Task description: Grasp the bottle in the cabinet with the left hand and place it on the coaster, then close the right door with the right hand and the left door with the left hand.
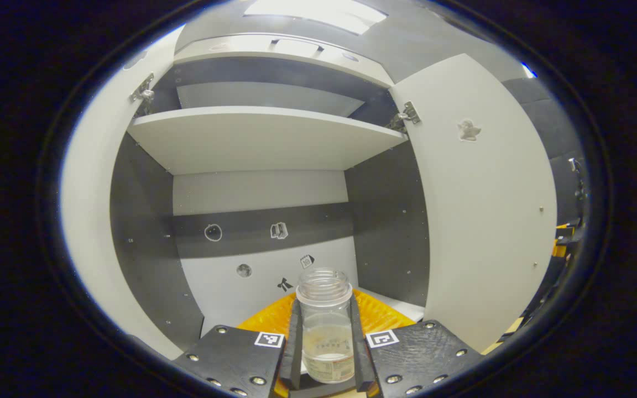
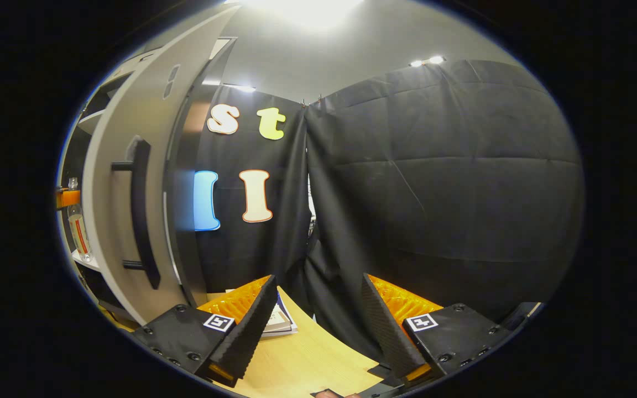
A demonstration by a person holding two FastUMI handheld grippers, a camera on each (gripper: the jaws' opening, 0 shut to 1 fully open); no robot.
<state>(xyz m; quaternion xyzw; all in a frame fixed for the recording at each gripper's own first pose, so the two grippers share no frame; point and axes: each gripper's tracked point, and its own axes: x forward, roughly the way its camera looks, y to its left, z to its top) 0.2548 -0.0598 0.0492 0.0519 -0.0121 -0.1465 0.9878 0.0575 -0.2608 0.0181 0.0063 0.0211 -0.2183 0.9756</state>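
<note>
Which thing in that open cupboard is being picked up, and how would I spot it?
Look into the grey cabinet with both doors swung open, below its shelf. The left tongs grip a small clear bottle there. It is see-through, has no cap on its threaded neck, and carries a pale label.

Bottle (image 1: pixel 327 326) base behind jaws

One bottle (image 1: pixel 327 326), two open doors (image 1: pixel 490 193), one shelf (image 1: pixel 263 138), two grippers (image 1: pixel 325 354), one door handle (image 2: pixel 140 213).
</note>
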